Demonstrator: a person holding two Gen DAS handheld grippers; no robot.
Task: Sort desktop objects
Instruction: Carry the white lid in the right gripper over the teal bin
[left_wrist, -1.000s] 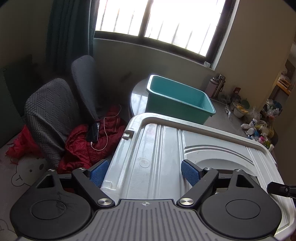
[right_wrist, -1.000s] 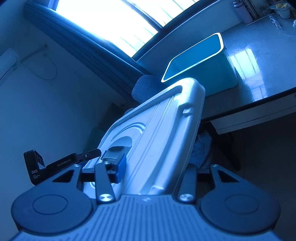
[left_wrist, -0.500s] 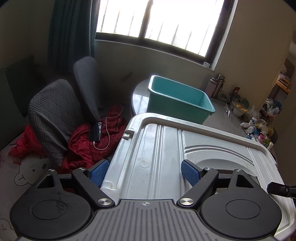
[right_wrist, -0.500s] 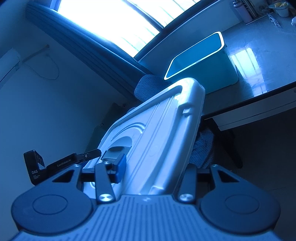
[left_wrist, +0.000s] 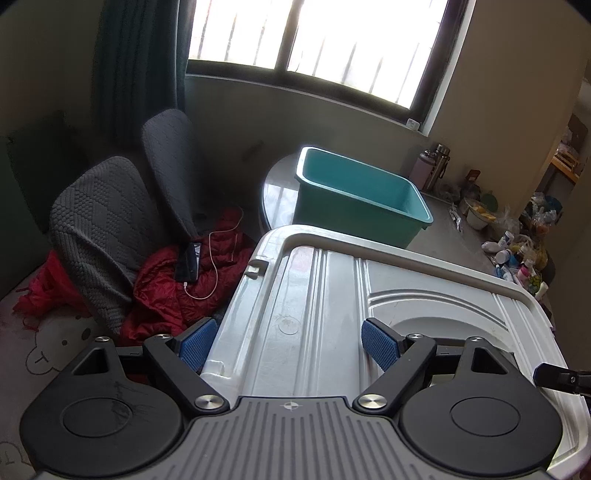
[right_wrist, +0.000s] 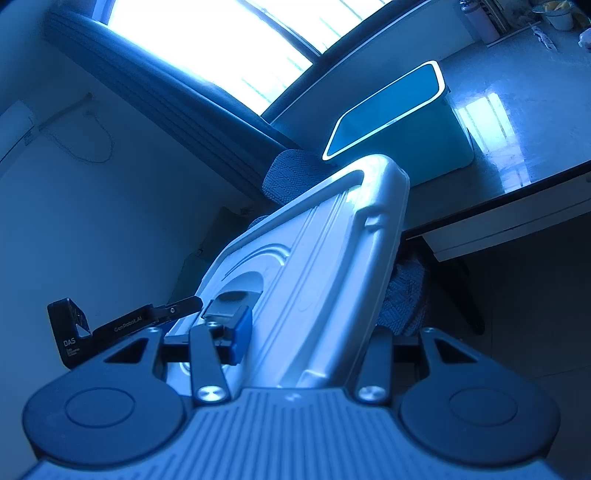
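The white lid (left_wrist: 317, 317) is moulded plastic, rectangular with rounded corners; a raised rim runs round its edge, parallel ribs cross its face, curved steps ring a shallow recess toward 4 o'clock, and a small latch tab protrudes at 10 o'clock; fine scratches show on the glossy surface. It is held clear of the desk (left_wrist: 439, 236), between both grippers, with the teal bin (left_wrist: 354, 199) beyond it at 12 o'clock.

The left gripper (left_wrist: 288, 341) straddles one edge of the lid; its blue ribbed pads (left_wrist: 380, 341) stand wide, one over the upper face, the other at the side edge; whether they press on the plastic cannot be told. The right gripper (right_wrist: 306, 332) is clamped on the lid (right_wrist: 314, 266), which is seen edge-on and tilted; one blue pad bears on the ribbed face, the opposite finger lies behind the lid and is hidden.

The bin is smooth, rectangular, with a flared rim; it stands on the polished grey desk. Two chairs (left_wrist: 107, 221) at 9 o'clock carry dark quilted covers; a red padded garment (left_wrist: 166, 291) lies crumpled beside them with a phone (left_wrist: 188, 260) and a white cable on it. Small items at 3 o'clock on the desk are too small to identify; the right view is strongly blue-tinted and the window overexposed.
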